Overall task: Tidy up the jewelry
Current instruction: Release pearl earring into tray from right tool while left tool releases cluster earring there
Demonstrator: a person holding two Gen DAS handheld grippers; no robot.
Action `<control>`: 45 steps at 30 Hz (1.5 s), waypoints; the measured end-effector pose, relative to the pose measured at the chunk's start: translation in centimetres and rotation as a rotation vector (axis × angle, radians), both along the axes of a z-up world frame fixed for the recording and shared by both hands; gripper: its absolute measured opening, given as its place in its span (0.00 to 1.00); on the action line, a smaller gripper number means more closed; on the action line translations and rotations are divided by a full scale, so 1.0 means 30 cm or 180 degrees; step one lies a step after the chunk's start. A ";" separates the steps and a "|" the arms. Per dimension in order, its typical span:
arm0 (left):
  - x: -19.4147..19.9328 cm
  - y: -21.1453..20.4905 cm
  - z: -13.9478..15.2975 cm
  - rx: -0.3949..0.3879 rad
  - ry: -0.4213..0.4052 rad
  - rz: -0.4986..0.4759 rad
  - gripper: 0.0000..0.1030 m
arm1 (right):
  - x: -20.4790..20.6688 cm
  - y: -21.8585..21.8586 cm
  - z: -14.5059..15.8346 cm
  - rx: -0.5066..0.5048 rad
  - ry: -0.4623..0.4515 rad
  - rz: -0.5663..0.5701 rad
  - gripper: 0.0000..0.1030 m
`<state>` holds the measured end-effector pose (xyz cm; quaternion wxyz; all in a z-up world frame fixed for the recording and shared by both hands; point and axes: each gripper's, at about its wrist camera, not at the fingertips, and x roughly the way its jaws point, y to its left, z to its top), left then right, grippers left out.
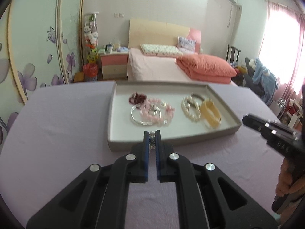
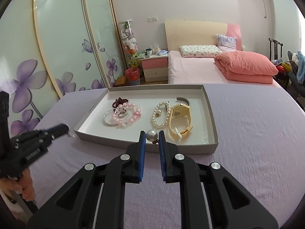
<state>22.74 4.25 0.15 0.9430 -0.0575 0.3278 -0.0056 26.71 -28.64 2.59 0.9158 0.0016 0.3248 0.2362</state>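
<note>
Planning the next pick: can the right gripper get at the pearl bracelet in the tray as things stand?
Probably not yet. The right gripper is shut on a pearl earring, so that must be released first. Otherwise the pearl bracelet lies uncovered just ahead in the open tray, beside the yellow watch.

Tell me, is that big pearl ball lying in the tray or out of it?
Out. The pearl ball is pinched between the right gripper pads, held above the tray's near wall, not among the bracelets inside.
</note>
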 end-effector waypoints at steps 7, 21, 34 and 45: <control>-0.017 0.024 0.059 0.0001 -0.0145 0.0048 0.06 | -0.002 0.008 0.011 -0.0004 -0.0028 0.0017 0.14; 0.226 0.048 0.109 -0.0253 -0.0212 0.0184 0.06 | 0.231 0.077 0.029 0.0157 -0.0206 -0.0097 0.14; 0.401 0.004 0.014 -0.0231 -0.0033 0.0095 0.07 | 0.366 0.138 -0.091 0.0077 0.0117 0.0010 0.37; 0.414 -0.013 -0.025 -0.0233 0.0001 -0.0045 0.07 | 0.354 0.022 -0.069 0.0234 0.0037 -0.0272 0.51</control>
